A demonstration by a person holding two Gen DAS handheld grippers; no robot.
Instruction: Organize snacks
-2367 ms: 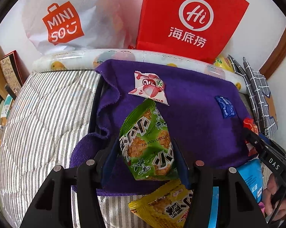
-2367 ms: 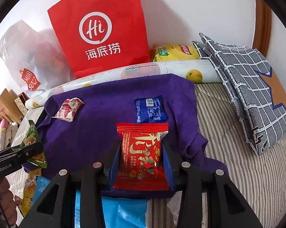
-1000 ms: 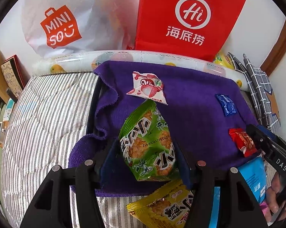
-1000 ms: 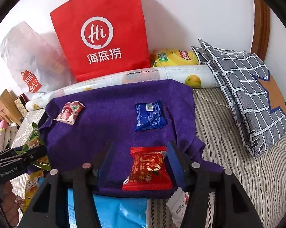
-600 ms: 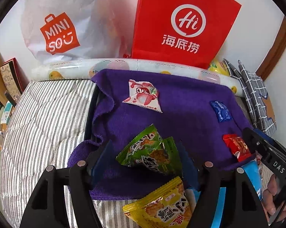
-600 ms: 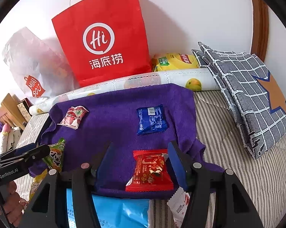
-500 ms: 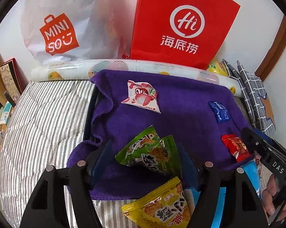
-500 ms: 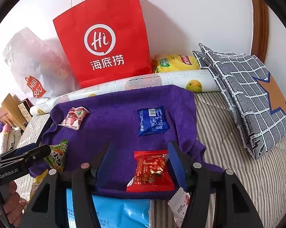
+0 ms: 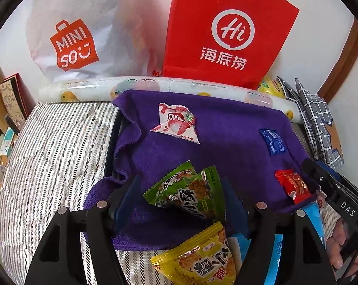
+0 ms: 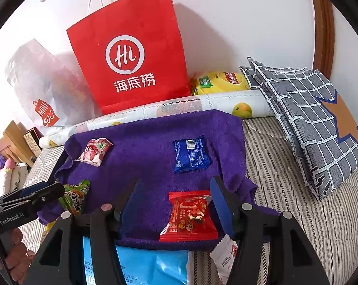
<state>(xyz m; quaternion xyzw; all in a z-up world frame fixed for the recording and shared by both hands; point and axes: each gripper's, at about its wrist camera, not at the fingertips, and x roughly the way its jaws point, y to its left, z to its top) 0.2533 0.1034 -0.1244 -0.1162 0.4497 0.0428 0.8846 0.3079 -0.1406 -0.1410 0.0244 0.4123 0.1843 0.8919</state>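
A purple towel [image 9: 226, 142] [image 10: 145, 161] lies on the striped bed. On it lie a pink-white strawberry packet [image 9: 175, 123] [image 10: 93, 152], a blue packet [image 9: 272, 141] [image 10: 190, 154], a red packet [image 9: 291, 185] [image 10: 189, 216] and a green snack bag [image 9: 190, 192] [image 10: 74, 196]. My left gripper [image 9: 181, 197] is open, its jaws either side of the green bag lying on the towel. My right gripper [image 10: 176, 197] is open, the red packet lying between its jaws near the towel's front edge.
A yellow snack bag [image 9: 198, 258] and a light blue pack [image 10: 140, 266] lie in front of the towel. A red Hi paper bag [image 10: 131, 54], a white Miniso bag [image 9: 79, 38], a rolled mat [image 10: 179, 109], a yellow chip bag [image 10: 219, 80] and a grey checked cushion [image 10: 309, 116] stand behind and right.
Both grippers opened and drew back a little. The green bag dropped flat onto the towel from the left gripper; the red packet was set down by the right gripper.
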